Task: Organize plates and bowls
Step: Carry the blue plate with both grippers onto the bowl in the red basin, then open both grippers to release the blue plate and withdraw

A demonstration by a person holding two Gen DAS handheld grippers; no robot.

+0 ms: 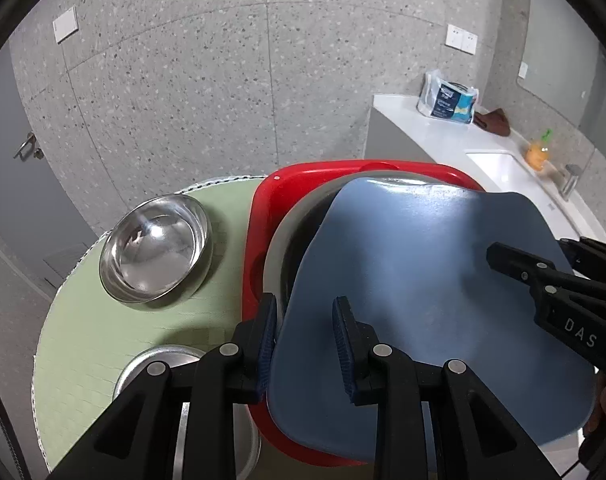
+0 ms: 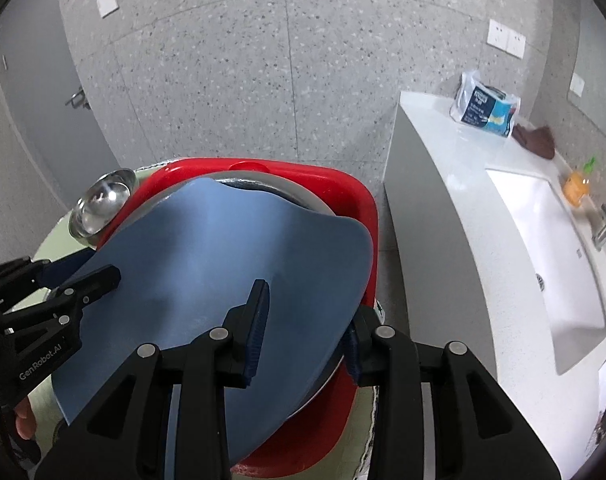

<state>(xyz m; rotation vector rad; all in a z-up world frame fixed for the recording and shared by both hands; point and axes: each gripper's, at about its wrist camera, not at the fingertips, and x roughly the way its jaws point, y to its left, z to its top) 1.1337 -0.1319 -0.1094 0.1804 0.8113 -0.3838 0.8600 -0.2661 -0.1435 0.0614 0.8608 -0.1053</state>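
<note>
The blue plate [image 1: 415, 280] is pinched at opposite edges by the left gripper [image 1: 307, 344] and right gripper [image 2: 303, 328], kept level for lowering onto the red tray [image 1: 263, 216].

The plate [image 1: 415, 280] is matte slate blue, the tray [image 1: 263, 216] under it glossy red, and the bowl [image 1: 157, 248] mirror-bright steel. The mat [image 1: 103, 332] is pale green with a fine grid weave. Both tools are black with blue pads [image 1: 343, 344].
</note>
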